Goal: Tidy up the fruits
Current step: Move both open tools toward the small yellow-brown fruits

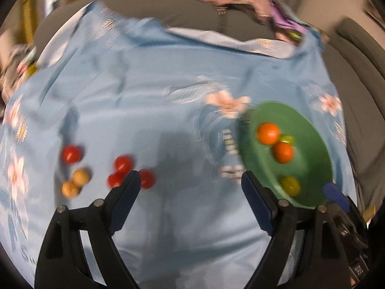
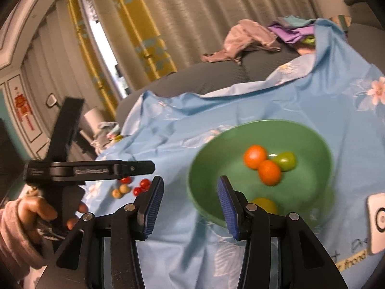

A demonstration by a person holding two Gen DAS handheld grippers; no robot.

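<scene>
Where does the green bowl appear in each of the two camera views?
Left wrist view: the green bowl is at the right, beside the left gripper's right finger.
Right wrist view: the bowl is right of centre; the right gripper's right finger overlaps its near rim.
Shared landmark: the two orange fruits inside it.

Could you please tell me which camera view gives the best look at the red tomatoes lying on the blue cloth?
The left wrist view: the red tomatoes lie close ahead, and four can be counted despite blur, one partly behind a claw finger. In the right wrist view they are small and far off, near the other claw's arm, so harder to count.
</scene>
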